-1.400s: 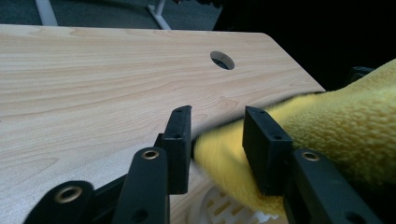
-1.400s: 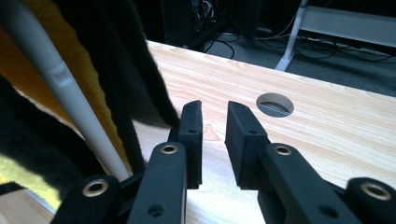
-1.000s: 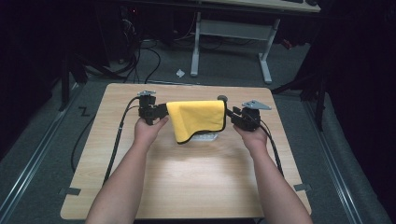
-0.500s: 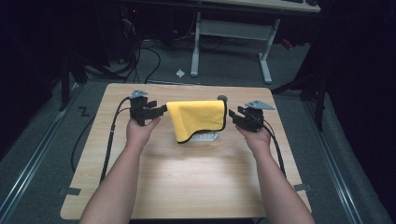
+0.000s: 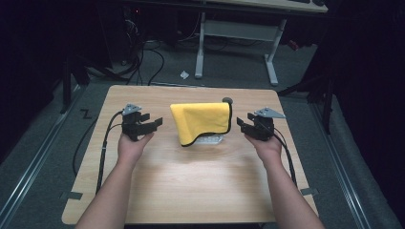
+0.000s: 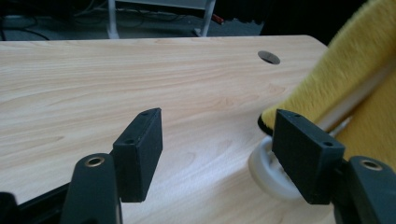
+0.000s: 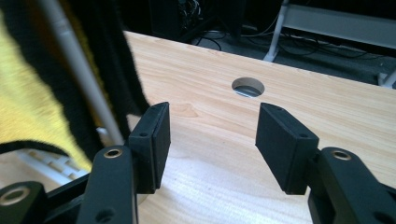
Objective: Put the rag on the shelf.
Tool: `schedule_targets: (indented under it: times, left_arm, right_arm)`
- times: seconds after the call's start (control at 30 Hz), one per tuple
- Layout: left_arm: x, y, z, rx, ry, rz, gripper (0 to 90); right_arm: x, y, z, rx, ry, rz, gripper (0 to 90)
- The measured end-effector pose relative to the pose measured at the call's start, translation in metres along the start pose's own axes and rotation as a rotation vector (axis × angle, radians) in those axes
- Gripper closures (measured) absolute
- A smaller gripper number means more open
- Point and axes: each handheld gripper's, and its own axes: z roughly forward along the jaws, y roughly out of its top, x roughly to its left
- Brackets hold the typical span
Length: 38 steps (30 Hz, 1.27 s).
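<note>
A yellow cloth (image 5: 201, 122) with a dark edge hangs draped over a white rack (image 5: 208, 140) at the middle of the wooden table (image 5: 191, 181). My left gripper (image 5: 154, 124) is open, a short way left of the cloth, with nothing between its jaws. My right gripper (image 5: 240, 123) is open too, just right of the cloth and apart from it. In the left gripper view the cloth (image 6: 355, 70) and the rack's white foot (image 6: 268, 170) lie behind the right jaw. In the right gripper view the cloth (image 7: 28, 98) and a white bar (image 7: 79, 70) are at the left.
A round cable hole (image 5: 227, 100) sits in the table behind the cloth; the same hole (image 7: 248, 87) shows between the jaws in the right gripper view. Cables trail from both grippers over the table. A white desk frame (image 5: 236, 33) stands on the floor beyond.
Both grippers have let go of the cloth's sides and drawn outward, the left further left, the right slightly right. The cloth stays draped on the rack.
</note>
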Motion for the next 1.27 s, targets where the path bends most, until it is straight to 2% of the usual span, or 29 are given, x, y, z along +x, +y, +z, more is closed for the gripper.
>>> schedule_targets:
  times: [0.07, 0.1, 0.2, 0.23, 0.3, 0.37, 0.47, 0.57, 0.63, 0.73, 0.77, 0.87, 0.9, 0.93, 0.97, 1.0, 1.1, 1.13, 1.23, 1.27]
  left_arm:
    - [-0.004, -0.008, -0.006, 0.005, 0.004, 0.014, 35.1]
    - [-0.005, -0.012, -0.009, 0.009, -0.004, 0.020, 35.2]
    - [-0.012, -0.024, -0.020, 0.005, -0.024, 0.034, 34.1]
    - [-0.013, -0.027, -0.023, 0.004, -0.031, 0.035, 33.9]
    - [-0.018, -0.036, -0.033, 0.000, -0.057, 0.039, 33.8]
    - [-0.023, -0.044, -0.041, -0.003, -0.084, 0.030, 33.9]
    - [-0.031, -0.058, -0.052, 0.001, -0.110, 0.029, 34.0]
    - [-0.041, -0.076, -0.063, 0.021, -0.128, 0.049, 33.9]
    - [-0.047, -0.086, -0.068, 0.039, -0.142, 0.049, 34.0]
    - [-0.064, -0.103, -0.078, 0.070, -0.179, 0.066, 35.3]
    - [-0.074, -0.110, -0.081, 0.086, -0.186, 0.082, 35.3]
    - [-0.094, -0.122, -0.082, 0.135, -0.202, 0.114, 35.6]
    - [-0.098, -0.124, -0.078, 0.157, -0.202, 0.124, 36.7]
    - [-0.099, -0.124, -0.074, 0.178, -0.202, 0.130, 36.4]
    - [-0.099, -0.124, -0.069, 0.201, -0.197, 0.133, 35.6]
    - [-0.098, -0.123, -0.065, 0.209, -0.199, 0.116, 35.4]
    - [-0.093, -0.122, -0.063, 0.210, -0.218, 0.054, 35.9]
    - [-0.092, -0.123, -0.063, 0.212, -0.217, 0.052, 35.9]
    - [-0.091, -0.125, -0.064, 0.229, -0.194, 0.083, 35.7]
    - [-0.090, -0.126, -0.064, 0.230, -0.190, 0.077, 35.8]
  right_arm:
    - [0.003, -0.002, -0.005, -0.001, -0.005, -0.004, 45.4]
    - [0.005, -0.004, -0.007, 0.020, -0.010, -0.012, 44.6]
    - [0.014, -0.008, -0.015, 0.031, -0.020, -0.040, 42.6]
    - [0.017, -0.010, -0.019, 0.022, -0.018, -0.059, 42.6]
    - [0.024, -0.016, -0.027, -0.030, -0.024, -0.087, 43.3]
    - [0.032, -0.018, -0.033, 0.002, -0.028, -0.116, 41.4]
    - [0.046, -0.029, -0.044, -0.023, -0.017, -0.151, 41.6]
    - [0.059, -0.039, -0.053, 0.010, 0.005, -0.164, 40.3]
    - [0.069, -0.049, -0.059, -0.003, 0.019, -0.174, 41.7]
    - [0.087, -0.065, -0.066, 0.036, 0.048, -0.183, 41.6]
    - [0.092, -0.070, -0.068, 0.044, 0.054, -0.190, 41.5]
    - [0.106, -0.103, -0.080, 0.031, 0.072, -0.161, 43.0]
    - [0.109, -0.110, -0.079, 0.069, 0.097, -0.169, 41.8]
    - [0.112, -0.114, -0.078, 0.101, 0.118, -0.198, 40.7]
    - [0.114, -0.117, -0.077, 0.110, 0.117, -0.218, 41.8]
    - [0.115, -0.119, -0.075, 0.117, 0.116, -0.230, 41.6]
    - [0.116, -0.117, -0.070, 0.117, 0.121, -0.214, 41.0]
    - [0.117, -0.116, -0.070, 0.113, 0.124, -0.216, 40.9]
    - [0.118, -0.119, -0.068, 0.118, 0.131, -0.237, 41.1]
    - [0.117, -0.120, -0.068, 0.126, 0.134, -0.236, 41.2]
